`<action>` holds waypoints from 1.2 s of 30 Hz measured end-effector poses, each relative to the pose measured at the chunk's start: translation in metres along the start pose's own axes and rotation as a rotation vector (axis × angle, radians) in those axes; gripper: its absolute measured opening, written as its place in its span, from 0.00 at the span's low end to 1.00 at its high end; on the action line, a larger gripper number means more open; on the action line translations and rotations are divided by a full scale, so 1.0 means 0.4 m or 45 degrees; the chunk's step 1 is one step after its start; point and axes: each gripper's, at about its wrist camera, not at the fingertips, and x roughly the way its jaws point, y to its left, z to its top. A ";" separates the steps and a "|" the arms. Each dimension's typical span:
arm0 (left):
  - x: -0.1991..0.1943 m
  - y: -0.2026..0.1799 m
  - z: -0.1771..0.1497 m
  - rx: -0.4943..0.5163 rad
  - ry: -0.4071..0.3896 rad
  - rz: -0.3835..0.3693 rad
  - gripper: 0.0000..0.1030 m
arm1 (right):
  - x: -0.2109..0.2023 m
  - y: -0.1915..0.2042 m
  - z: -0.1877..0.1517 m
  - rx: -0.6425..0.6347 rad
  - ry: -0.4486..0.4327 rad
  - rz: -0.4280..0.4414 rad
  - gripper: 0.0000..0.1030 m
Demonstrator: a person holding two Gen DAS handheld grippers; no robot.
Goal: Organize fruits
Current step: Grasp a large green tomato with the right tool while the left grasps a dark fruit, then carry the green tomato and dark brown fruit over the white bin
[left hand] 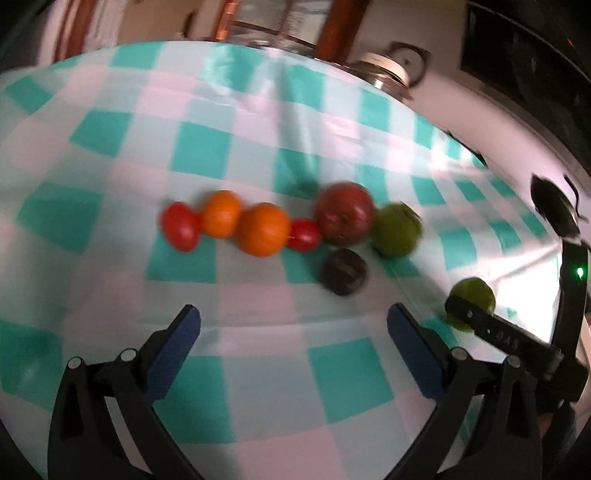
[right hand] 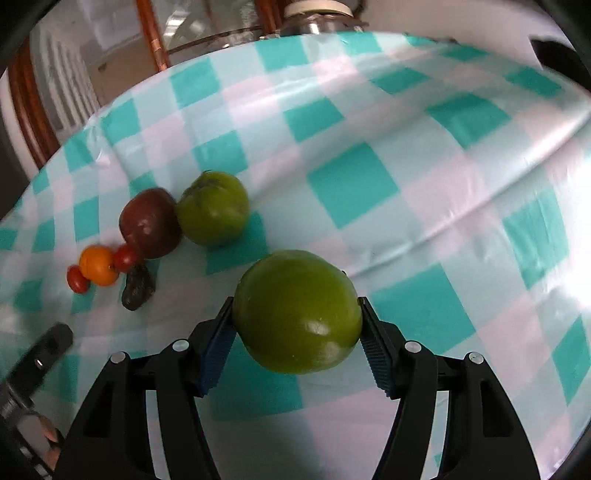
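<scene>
A row of fruits lies on the checked cloth: a red tomato (left hand: 180, 227), two orange fruits (left hand: 221, 214) (left hand: 263, 229), a small red tomato (left hand: 303, 234), a dark red apple (left hand: 344, 214) and a green fruit (left hand: 396, 230). A dark plum (left hand: 343, 271) lies just in front of the row. My left gripper (left hand: 293, 326) is open and empty, short of the row. My right gripper (right hand: 295, 314) is shut on a second green fruit (right hand: 297, 312), held right of the row; it also shows in the left wrist view (left hand: 474, 295).
The teal and white checked tablecloth (left hand: 110, 133) covers the table. A glass jar with a metal lid (left hand: 388, 70) and a glass bowl (left hand: 273, 33) stand beyond the far edge. A dark object (left hand: 552, 206) sits at the right edge.
</scene>
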 end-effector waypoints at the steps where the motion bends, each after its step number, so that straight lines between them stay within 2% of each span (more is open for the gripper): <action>1: 0.016 -0.014 0.004 0.012 0.023 -0.009 0.98 | 0.003 -0.006 0.001 0.018 0.001 0.009 0.61; 6: 0.089 -0.069 0.032 0.070 0.087 0.016 0.95 | 0.007 0.000 -0.001 0.009 0.003 0.034 0.61; 9: 0.138 -0.106 0.053 0.113 0.116 0.050 0.89 | 0.007 -0.007 0.000 0.027 0.002 0.048 0.61; 12: 0.178 -0.118 0.067 0.127 0.165 0.079 0.77 | 0.005 -0.011 -0.001 0.034 0.000 0.055 0.61; 13: 0.194 -0.118 0.071 0.122 0.188 0.080 0.68 | 0.006 -0.010 -0.001 0.036 0.000 0.057 0.62; 15: 0.205 -0.126 0.074 0.149 0.196 0.096 0.64 | 0.007 -0.011 -0.001 0.041 0.000 0.061 0.62; 16: 0.208 -0.131 0.074 0.163 0.199 0.101 0.57 | 0.007 -0.012 -0.001 0.044 0.000 0.063 0.62; 17: 0.210 -0.135 0.074 0.177 0.199 0.092 0.38 | 0.007 -0.013 -0.002 0.049 -0.001 0.068 0.62; 22: 0.198 -0.124 0.062 0.149 0.189 0.038 0.37 | 0.009 -0.020 -0.005 0.065 -0.006 0.085 0.62; 30: 0.173 -0.122 0.059 0.138 0.148 0.010 0.37 | 0.015 -0.028 -0.007 0.099 -0.012 0.108 0.62; 36: 0.115 -0.115 0.054 0.125 0.061 0.002 0.37 | 0.019 -0.063 0.002 0.225 -0.041 0.214 0.61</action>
